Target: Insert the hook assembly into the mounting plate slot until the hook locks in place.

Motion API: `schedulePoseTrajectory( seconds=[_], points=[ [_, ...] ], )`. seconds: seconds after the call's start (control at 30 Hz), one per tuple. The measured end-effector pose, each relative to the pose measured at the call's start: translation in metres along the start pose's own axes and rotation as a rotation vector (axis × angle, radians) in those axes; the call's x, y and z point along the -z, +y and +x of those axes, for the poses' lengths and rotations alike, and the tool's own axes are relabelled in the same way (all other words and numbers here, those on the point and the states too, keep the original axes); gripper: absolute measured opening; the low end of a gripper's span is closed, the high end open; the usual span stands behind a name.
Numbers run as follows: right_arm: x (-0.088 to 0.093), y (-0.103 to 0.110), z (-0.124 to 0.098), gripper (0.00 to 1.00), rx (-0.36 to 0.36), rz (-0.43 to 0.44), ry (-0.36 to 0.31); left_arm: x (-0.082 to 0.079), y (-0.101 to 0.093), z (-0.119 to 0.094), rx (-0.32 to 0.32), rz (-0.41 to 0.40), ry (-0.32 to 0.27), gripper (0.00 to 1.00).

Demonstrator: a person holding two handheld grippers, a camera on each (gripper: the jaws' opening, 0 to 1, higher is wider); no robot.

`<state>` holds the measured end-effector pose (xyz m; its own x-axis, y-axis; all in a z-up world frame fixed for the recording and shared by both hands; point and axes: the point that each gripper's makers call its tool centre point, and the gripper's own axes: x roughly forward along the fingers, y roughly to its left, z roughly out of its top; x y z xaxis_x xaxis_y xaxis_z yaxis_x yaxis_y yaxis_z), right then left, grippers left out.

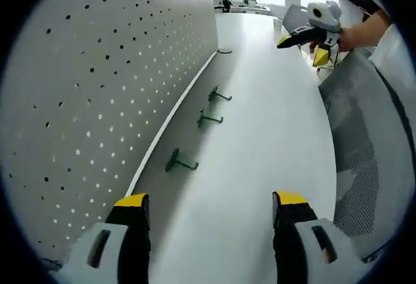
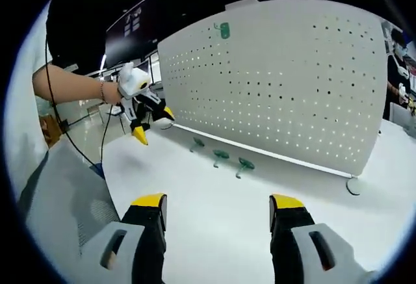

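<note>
Three green hooks lie in a row on the white table beside the pegboard: near hook (image 1: 178, 162), middle hook (image 1: 208, 119), far hook (image 1: 218, 95). The grey perforated pegboard (image 1: 97, 82) stands upright along the table's left side. My left gripper (image 1: 211, 201) is open over the table, short of the near hook, holding nothing. My right gripper (image 2: 216, 201) is open too, pointing at the same hooks (image 2: 221, 156) in front of the pegboard (image 2: 279, 76). Each gripper appears in the other's view: the right one (image 1: 311, 37), the left one (image 2: 146, 118), both held in hands.
A green hook (image 2: 223, 30) hangs high on the pegboard. A round foot (image 2: 354, 185) holds the board's end. A grey mesh chair (image 1: 364, 141) stands against the table's edge. A person (image 2: 398, 63) stands beyond the board. Open table lies between grippers and hooks.
</note>
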<state>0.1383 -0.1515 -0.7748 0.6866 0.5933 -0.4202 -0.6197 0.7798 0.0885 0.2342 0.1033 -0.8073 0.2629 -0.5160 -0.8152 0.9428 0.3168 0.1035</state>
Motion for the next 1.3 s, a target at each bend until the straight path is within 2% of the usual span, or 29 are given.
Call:
schedulePoseTrajectory(
  seconds=[0.37,0.43,0.5,0.63,0.73,1.0,1.13,1.3],
  points=[
    [0.001,0.000,-0.001,0.62,-0.004,-0.003,0.001,-0.005,0.010,0.016,0.049,0.088,0.048,0.78],
    [0.001,0.000,-0.001,0.62,-0.003,-0.002,0.001,-0.004,0.010,0.018,0.068,0.129,0.068,0.78],
    [0.002,0.001,-0.001,0.62,-0.005,-0.002,0.002,-0.005,0.011,0.021,0.073,0.118,0.072,0.78],
    [0.003,0.001,0.000,0.61,-0.007,-0.006,0.006,-0.008,0.015,0.028,0.079,0.156,0.084,0.78],
    [0.003,0.001,0.000,0.61,-0.007,-0.004,0.008,-0.010,0.015,0.032,0.098,0.151,0.082,0.78],
    [0.005,0.002,-0.001,0.61,-0.009,-0.005,0.011,-0.009,0.021,0.044,0.135,0.203,0.118,0.77],
    [0.005,0.002,-0.002,0.61,-0.007,-0.001,0.013,-0.011,0.026,0.049,0.143,0.186,0.114,0.77],
    [0.006,0.001,-0.004,0.61,0.000,0.006,0.016,-0.008,0.027,0.056,0.161,0.204,0.130,0.77]
  ],
)
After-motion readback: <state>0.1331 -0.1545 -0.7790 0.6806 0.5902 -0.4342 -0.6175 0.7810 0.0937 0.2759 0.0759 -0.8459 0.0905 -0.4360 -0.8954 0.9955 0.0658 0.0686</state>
